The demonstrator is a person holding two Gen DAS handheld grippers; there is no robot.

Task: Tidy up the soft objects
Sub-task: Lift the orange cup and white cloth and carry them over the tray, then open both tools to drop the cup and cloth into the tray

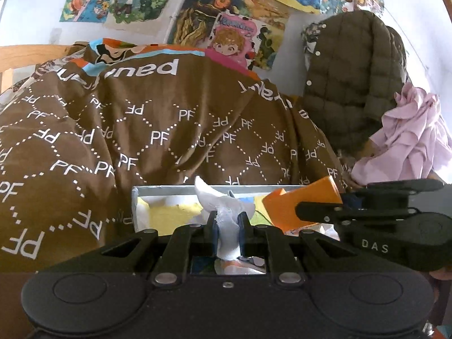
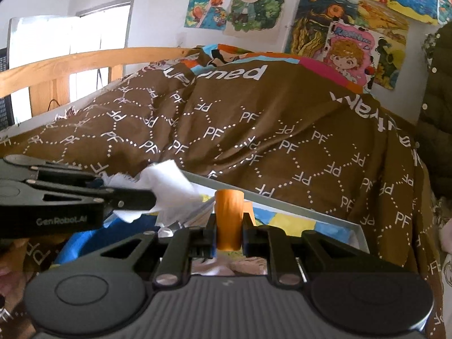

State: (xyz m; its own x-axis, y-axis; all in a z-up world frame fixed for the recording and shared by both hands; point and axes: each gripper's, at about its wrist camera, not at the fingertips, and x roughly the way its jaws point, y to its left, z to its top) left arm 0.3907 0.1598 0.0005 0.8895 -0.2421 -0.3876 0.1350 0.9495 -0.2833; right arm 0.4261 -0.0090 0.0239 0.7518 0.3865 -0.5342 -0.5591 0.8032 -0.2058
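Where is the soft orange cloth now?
The orange cloth is pinched in the right gripper, above the grey tray rim, before the brown quilt.

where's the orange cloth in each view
Left wrist: the orange cloth is right of centre, pinched by the right tool coming in from the right.
Right wrist: low centre, clamped in that tool.
Shared landmark: brown PF blanket.
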